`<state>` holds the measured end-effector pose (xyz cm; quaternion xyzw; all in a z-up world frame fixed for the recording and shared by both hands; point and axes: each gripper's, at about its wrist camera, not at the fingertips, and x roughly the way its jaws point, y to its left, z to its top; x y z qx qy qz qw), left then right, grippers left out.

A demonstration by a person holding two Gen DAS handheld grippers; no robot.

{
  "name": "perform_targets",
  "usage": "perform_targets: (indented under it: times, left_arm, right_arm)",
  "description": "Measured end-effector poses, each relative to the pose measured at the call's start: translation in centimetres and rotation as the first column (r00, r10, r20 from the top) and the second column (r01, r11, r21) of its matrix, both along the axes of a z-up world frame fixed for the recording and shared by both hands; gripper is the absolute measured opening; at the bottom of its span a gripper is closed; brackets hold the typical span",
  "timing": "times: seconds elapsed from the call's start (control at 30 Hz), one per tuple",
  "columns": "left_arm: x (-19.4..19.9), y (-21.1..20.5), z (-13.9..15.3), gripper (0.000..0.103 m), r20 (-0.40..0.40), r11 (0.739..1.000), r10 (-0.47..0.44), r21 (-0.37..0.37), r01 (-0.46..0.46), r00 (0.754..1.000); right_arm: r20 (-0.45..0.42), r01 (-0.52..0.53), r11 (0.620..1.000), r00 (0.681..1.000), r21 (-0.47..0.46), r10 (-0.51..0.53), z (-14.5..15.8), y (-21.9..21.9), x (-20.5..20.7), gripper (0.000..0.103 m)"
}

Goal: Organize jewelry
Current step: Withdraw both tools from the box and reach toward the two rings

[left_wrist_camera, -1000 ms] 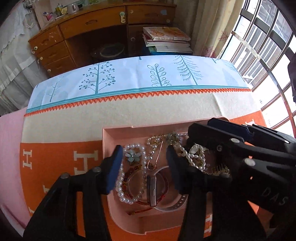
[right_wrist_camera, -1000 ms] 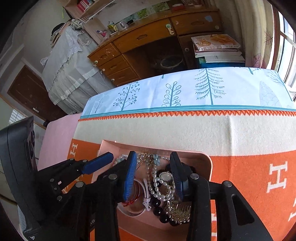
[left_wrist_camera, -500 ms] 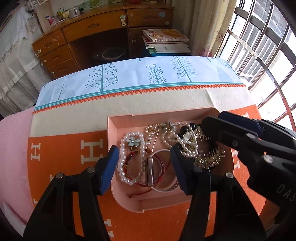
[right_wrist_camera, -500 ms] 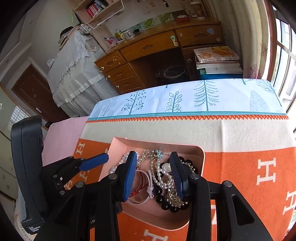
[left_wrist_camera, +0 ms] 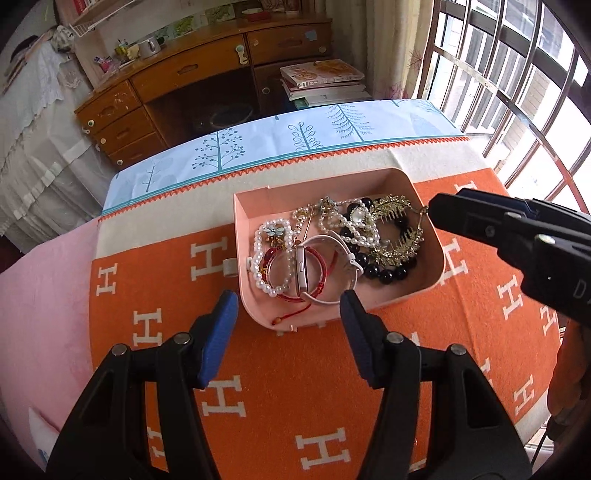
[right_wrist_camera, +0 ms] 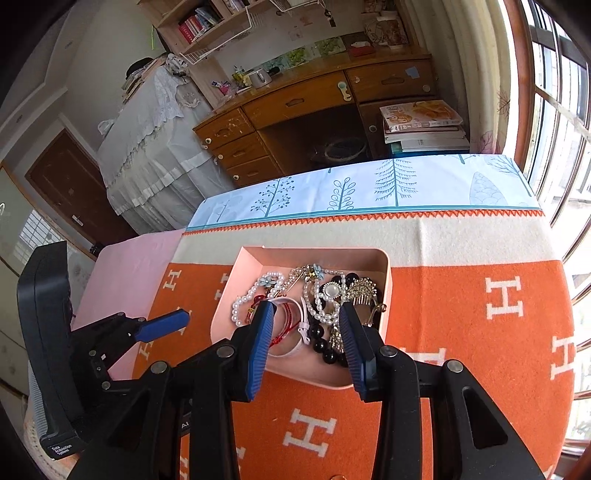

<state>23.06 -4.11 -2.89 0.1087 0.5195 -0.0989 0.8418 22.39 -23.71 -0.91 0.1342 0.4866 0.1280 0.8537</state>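
In your right wrist view, your right gripper [right_wrist_camera: 306, 343] is covering the near part of the pink tray [right_wrist_camera: 314, 256], and its jaws are hiding parts of the red bracelet [right_wrist_camera: 286, 321] and the black bead strand [right_wrist_camera: 321, 341] between them. Beyond your left jaws, the gold comb [left_wrist_camera: 397, 236] is overlapping the dark beads. Your right gripper [left_wrist_camera: 517, 243] is running off the frame edge there, so its far finger is staying unseen.

landmark: wooden desk [right_wrist_camera: 317, 107] | stack of books [right_wrist_camera: 423, 127] on floor just right of desk | white lace-draped furniture [right_wrist_camera: 147, 147] left of desk | mug [right_wrist_camera: 258, 77] on desk top | wall shelf [right_wrist_camera: 207, 26] above desk | barred window [left_wrist_camera: 517, 92] far right of desk | brown door [right_wrist_camera: 70, 188] far left
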Motion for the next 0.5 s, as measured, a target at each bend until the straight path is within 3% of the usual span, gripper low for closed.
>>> perform_targets:
  times: [0.37, 0.5]
  left_arm:
    - [-6.4, 0.6, 5.0, 0.055, 0.103, 0.997, -0.010, -0.079, 0.018, 0.995]
    - [-9.2, 0.7, 5.1, 0.055, 0.109, 0.993, -0.023, -0.111, 0.035, 0.994]
  right_arm:
    - [0.132, 0.008, 0.996, 0.991, -0.089, 0.004, 5.6, -0.8, -8.0, 0.038]
    - [0.153, 0.016, 0.996, 0.988, -0.086, -0.003, 6.3, -1.1, -11.2, 0.054]
